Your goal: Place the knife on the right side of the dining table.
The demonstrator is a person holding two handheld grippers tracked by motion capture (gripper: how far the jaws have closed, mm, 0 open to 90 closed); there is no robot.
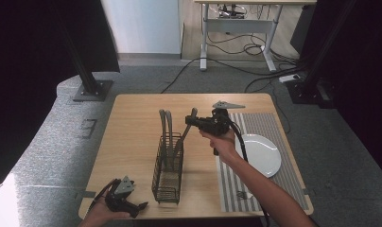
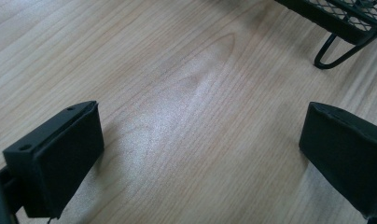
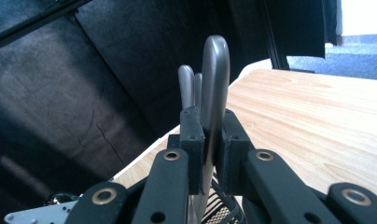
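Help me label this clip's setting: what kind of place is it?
Probably a lab or office set up for recording, not a home: black curtains ring the wooden table, a metal stand rises beside it, and cables cross grey carpet under a desk.

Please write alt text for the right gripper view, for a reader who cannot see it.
The right hand-held gripper is closed on a grey utensil handle standing upright. Two more handles rise behind it, beside the wooden table.

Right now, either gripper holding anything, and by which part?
Right gripper is shut on a utensil handle near its upper end, the utensil in the basket. Left gripper is open.
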